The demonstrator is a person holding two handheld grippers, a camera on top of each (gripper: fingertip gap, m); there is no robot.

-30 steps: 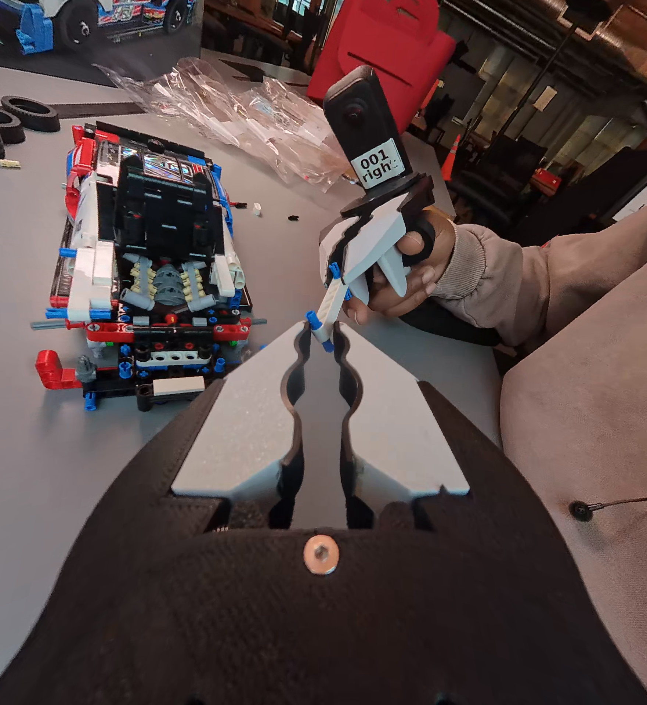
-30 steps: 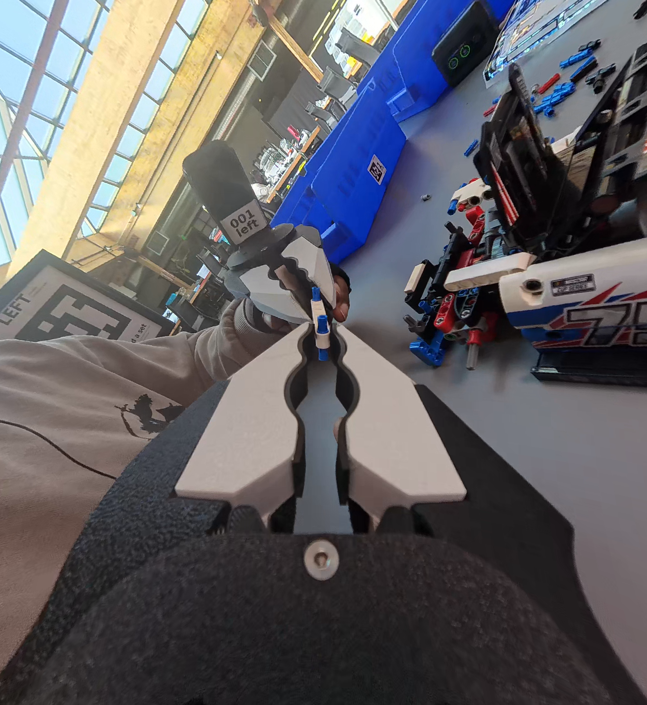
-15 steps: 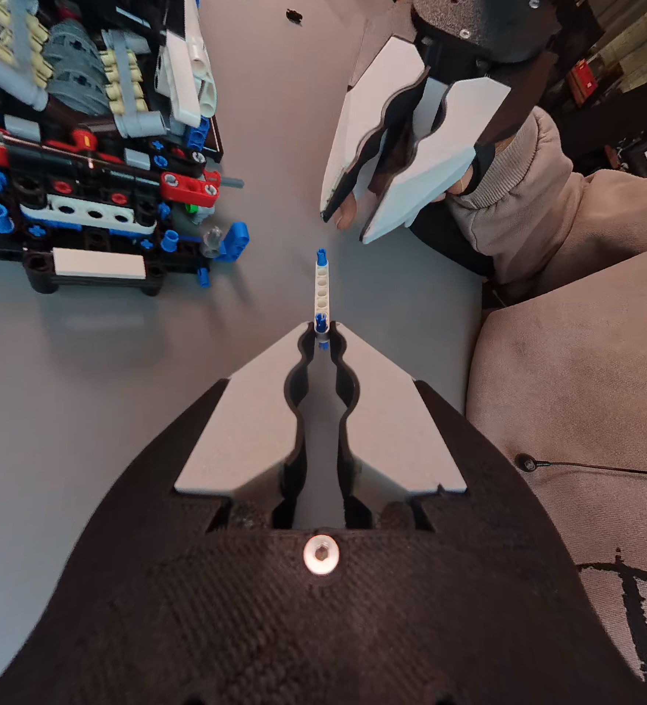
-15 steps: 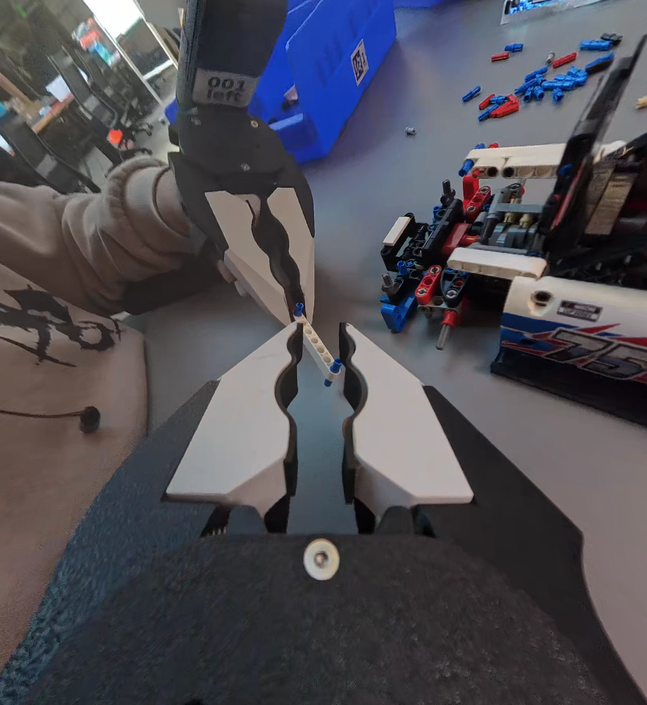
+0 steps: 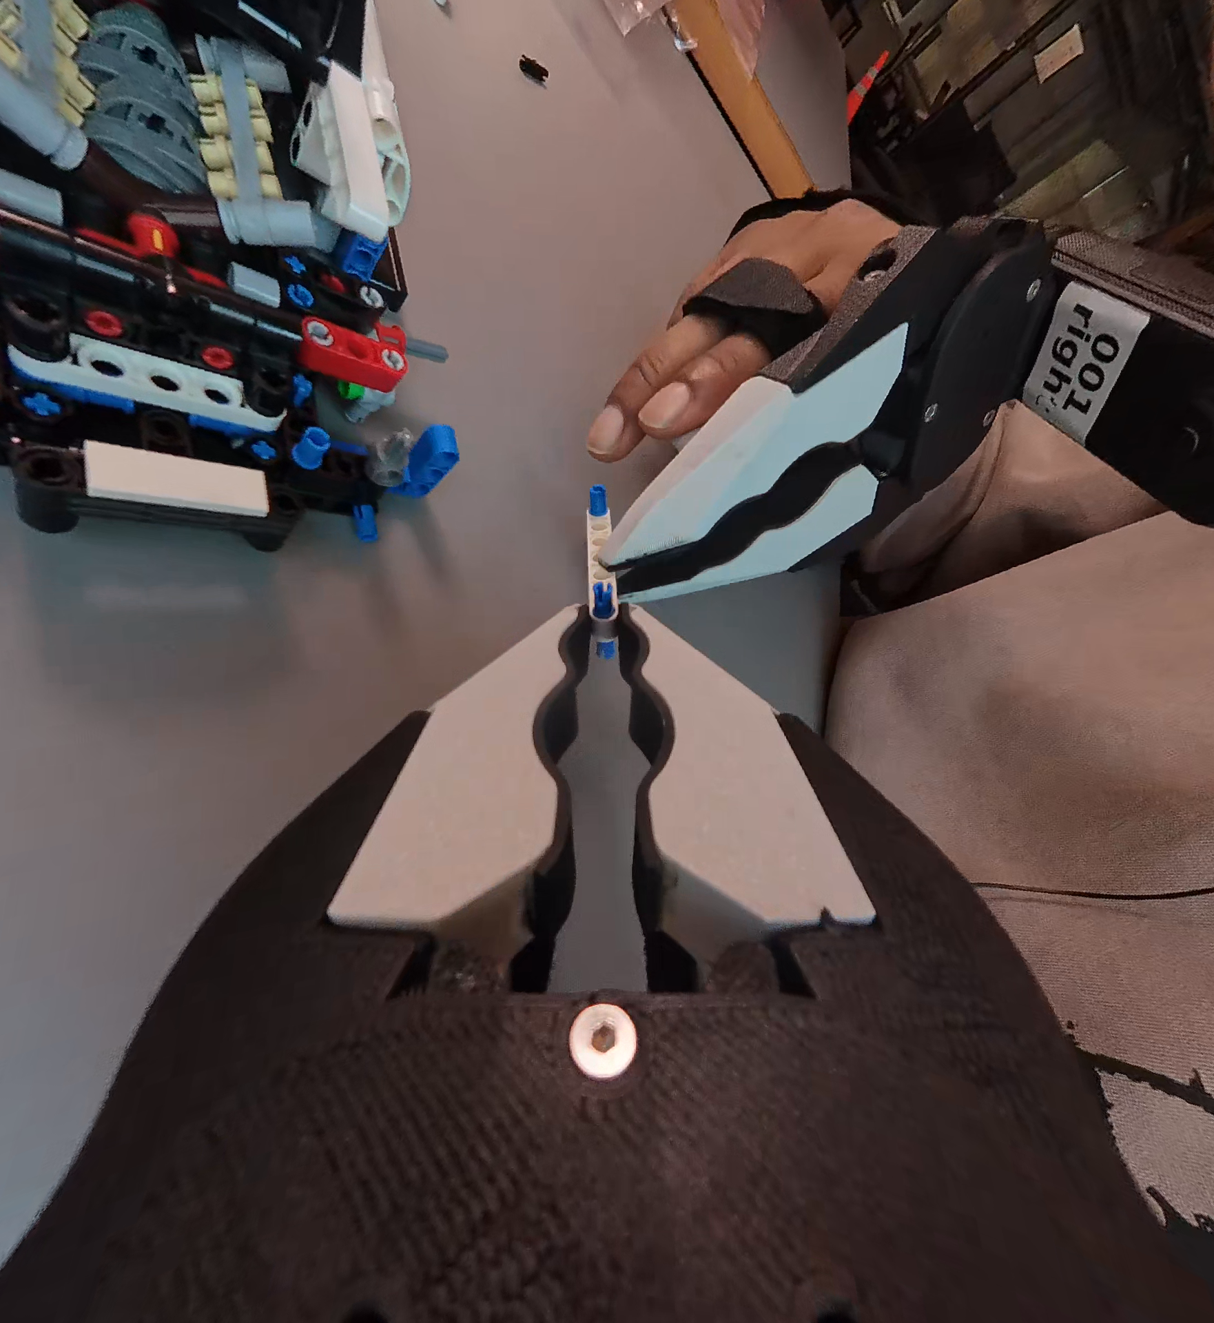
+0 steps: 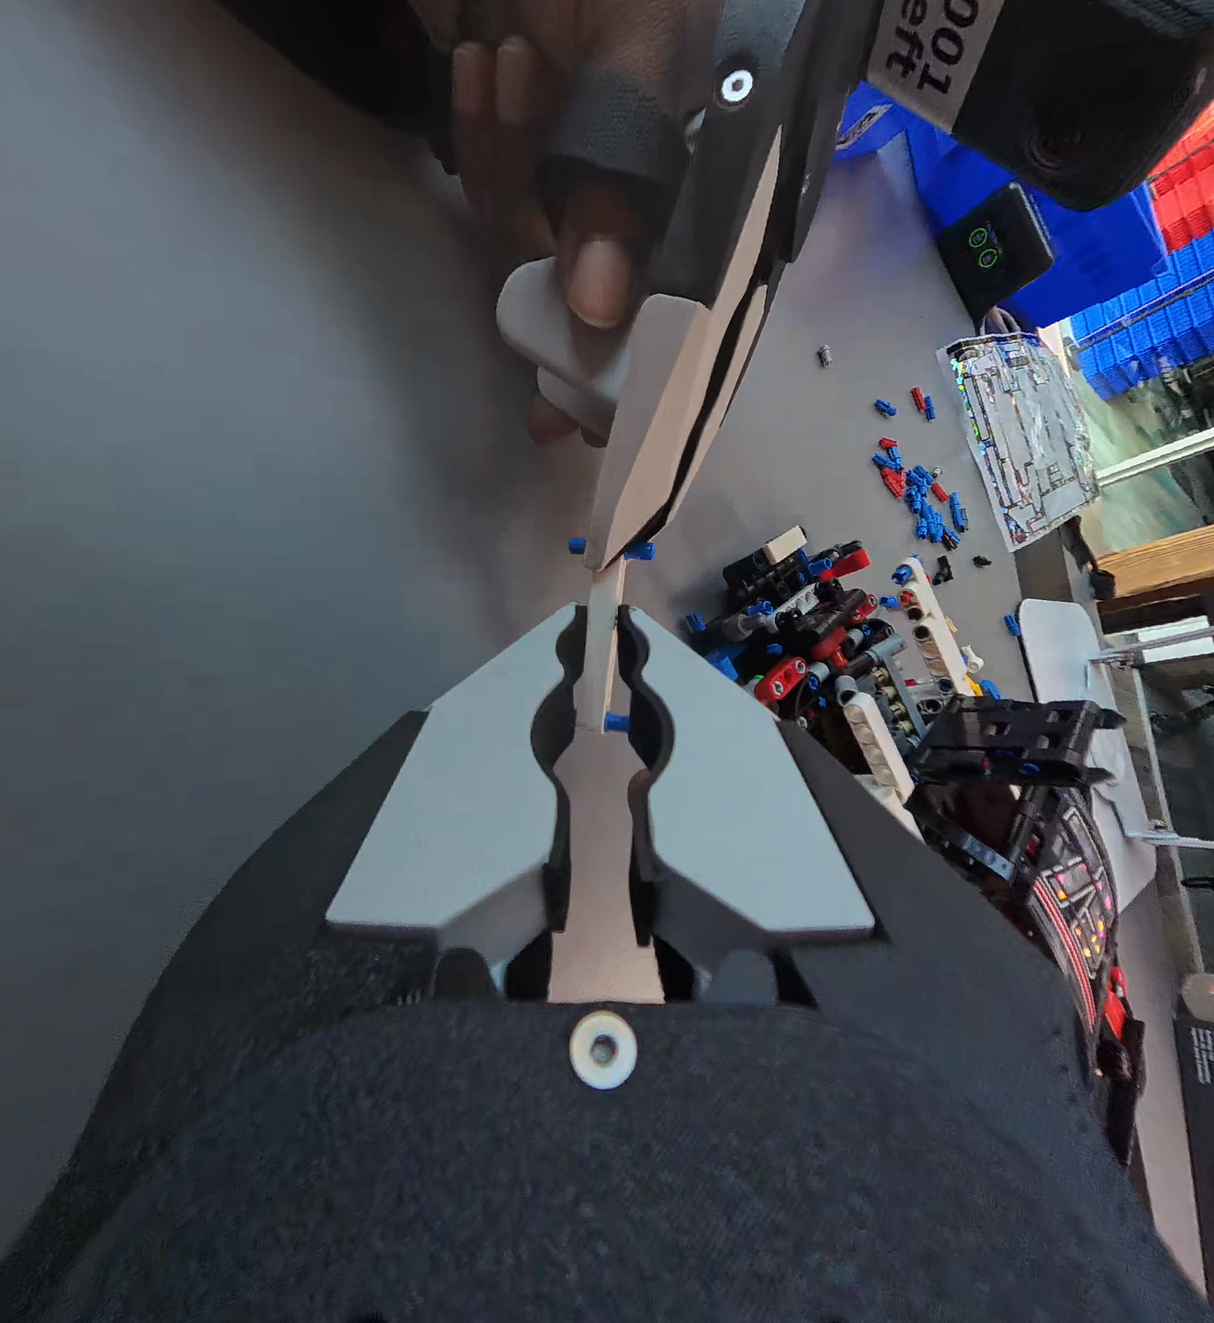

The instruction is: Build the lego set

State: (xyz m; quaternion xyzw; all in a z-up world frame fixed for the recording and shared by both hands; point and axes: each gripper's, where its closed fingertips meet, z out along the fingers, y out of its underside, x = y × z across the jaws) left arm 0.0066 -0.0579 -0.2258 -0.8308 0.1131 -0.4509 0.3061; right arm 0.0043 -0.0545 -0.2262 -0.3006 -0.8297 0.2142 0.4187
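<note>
A short white beam (image 5: 595, 548) with blue pins through its ends is held above the grey table. My left gripper (image 5: 602, 612) is shut on its near end. My right gripper (image 5: 615, 569) reaches in from the right and pinches its middle. In the right wrist view the beam (image 6: 600, 666) stands between the shut fingers of my right gripper (image 6: 600, 616), and my left gripper (image 6: 611, 555) comes down from above onto its far end. The part-built lego car (image 5: 160, 322) sits on the table to the left; it also shows in the right wrist view (image 6: 840, 644).
A pile of loose blue and red pins (image 6: 919, 494) and a clear plastic sheet (image 6: 1019, 444) lie beyond the car. A black device (image 6: 994, 250) and blue bins (image 6: 1177, 272) stand farther back. A black pin (image 5: 532, 69) lies on the table. The person's beige sweatshirt (image 5: 1019, 716) is at right. The grippers are tip to tip, or close to it.
Half a second ago my right gripper was open around the beam; now it has turned and shut on it. My left gripper has kept hold of the beam throughout.
</note>
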